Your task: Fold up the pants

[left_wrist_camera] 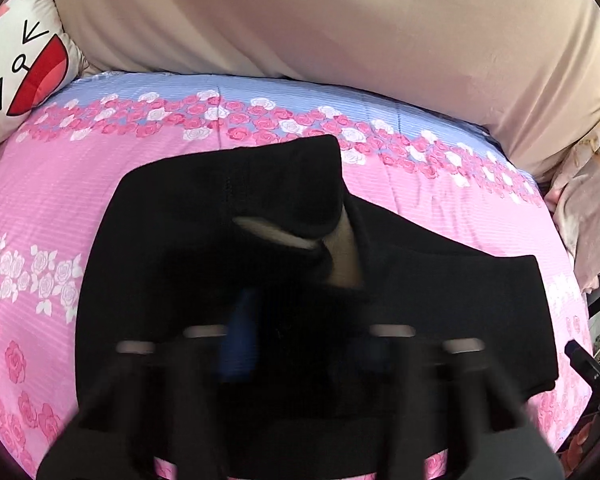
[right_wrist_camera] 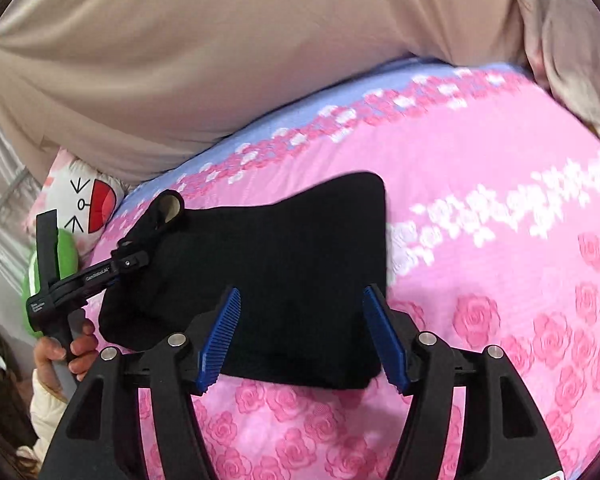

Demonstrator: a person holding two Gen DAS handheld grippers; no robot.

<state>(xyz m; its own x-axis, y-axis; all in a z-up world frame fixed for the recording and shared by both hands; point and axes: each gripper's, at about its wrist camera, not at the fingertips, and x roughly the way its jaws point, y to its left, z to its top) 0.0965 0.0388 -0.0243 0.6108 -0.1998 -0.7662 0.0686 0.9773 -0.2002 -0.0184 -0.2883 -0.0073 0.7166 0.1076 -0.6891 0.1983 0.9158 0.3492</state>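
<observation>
Black pants [right_wrist_camera: 284, 280], folded into a compact block, lying on pink rose-print bedspread [right_wrist_camera: 500, 300]; beige pillow [right_wrist_camera: 180, 60] far, cartoon cushion [right_wrist_camera: 88, 204] far left. Right gripper [right_wrist_camera: 302, 336] hovering near the near edge, blue pads [right_wrist_camera: 220, 340] wide apart, empty. Left gripper [right_wrist_camera: 140, 254] at the left corner, pinching cloth with lining exposed.

A pink rose-printed bedsheet with a blue band [left_wrist_camera: 40, 208] covers the bed — a beige quilt [left_wrist_camera: 340, 20] lies beyond, a white cartoon-face pillow [left_wrist_camera: 24, 68] beside it.
</observation>
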